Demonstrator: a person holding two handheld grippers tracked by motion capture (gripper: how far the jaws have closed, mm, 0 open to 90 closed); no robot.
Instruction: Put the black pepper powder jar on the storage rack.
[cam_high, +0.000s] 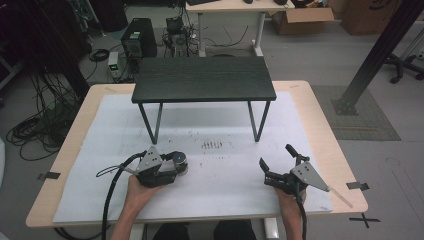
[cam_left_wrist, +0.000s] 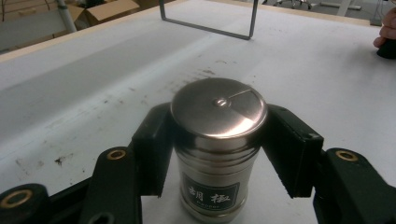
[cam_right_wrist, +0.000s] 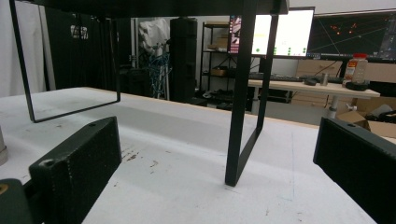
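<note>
A steel pepper shaker (cam_left_wrist: 218, 140) with a dark label of white characters stands upright on the white sheet, at the left front in the high view (cam_high: 179, 159). My left gripper (cam_high: 178, 165) (cam_left_wrist: 217, 144) is shut on it, one black pad on each side of the cap. My right gripper (cam_high: 275, 156) (cam_right_wrist: 215, 163) rests low at the right front, open, with nothing between its jaws. It faces the black shelf's right leg (cam_right_wrist: 243, 93).
A small black shelf (cam_high: 202, 79) on thin metal legs stands at the back middle of the table. A white sheet (cam_high: 215, 200) with dark smudges (cam_high: 212, 145) covers the wooden tabletop (cam_high: 327, 145). Beyond the table are cables, a computer tower and boxes.
</note>
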